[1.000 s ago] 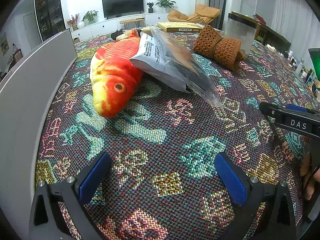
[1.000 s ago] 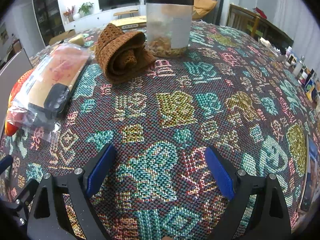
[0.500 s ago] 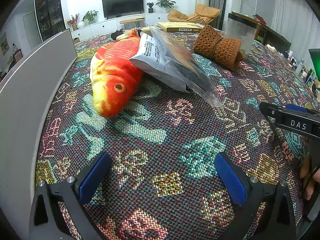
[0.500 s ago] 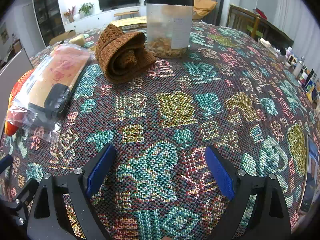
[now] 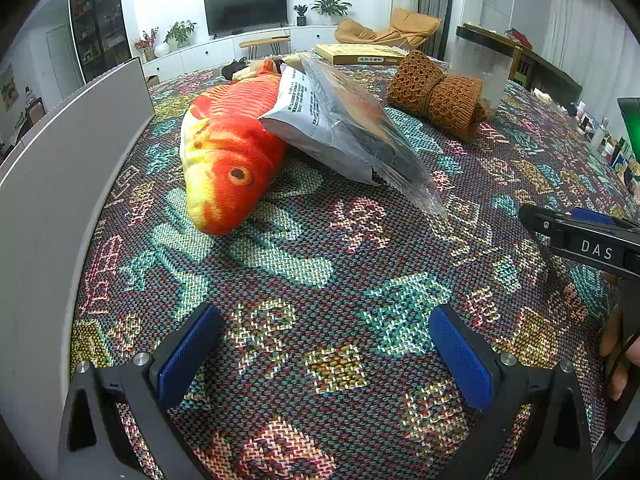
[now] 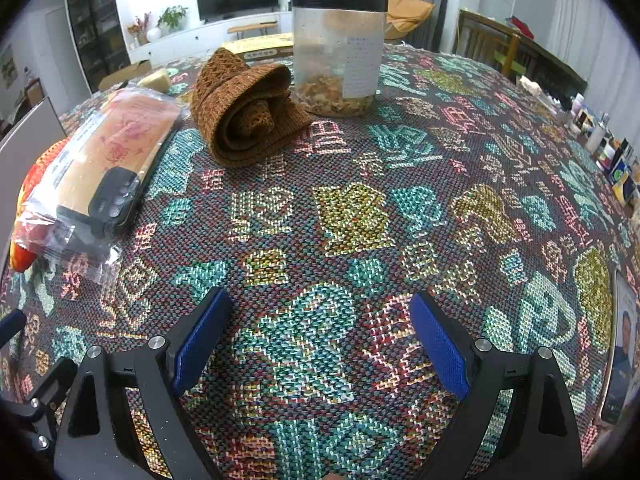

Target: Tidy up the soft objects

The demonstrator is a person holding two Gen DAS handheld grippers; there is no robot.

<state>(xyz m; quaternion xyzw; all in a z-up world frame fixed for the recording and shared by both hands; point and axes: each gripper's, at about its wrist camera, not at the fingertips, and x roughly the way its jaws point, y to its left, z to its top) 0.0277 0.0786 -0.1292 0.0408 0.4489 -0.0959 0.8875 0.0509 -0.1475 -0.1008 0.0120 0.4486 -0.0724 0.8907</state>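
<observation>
An orange and yellow plush fish (image 5: 224,160) lies on the patterned tablecloth (image 5: 320,280), head toward me. A clear plastic packet (image 5: 348,128) leans across its back; in the right wrist view that packet (image 6: 104,168) holds a flat orange item. A rolled brown knit cloth (image 5: 436,92) (image 6: 248,112) rests further back. My left gripper (image 5: 324,348) hovers open over bare cloth in front of the fish, nothing between its fingers. My right gripper (image 6: 320,340) is open too, low over the cloth, well short of the brown roll. Part of it (image 5: 580,240) shows at the left wrist view's right edge.
A clear jar with a black lid (image 6: 338,52) stands just right of the brown roll. A grey panel (image 5: 60,184) borders the table's left side. A yellow box (image 5: 360,54) lies at the far edge. Small bottles (image 6: 600,140) line the right edge. A hand (image 5: 618,344) holds the right tool.
</observation>
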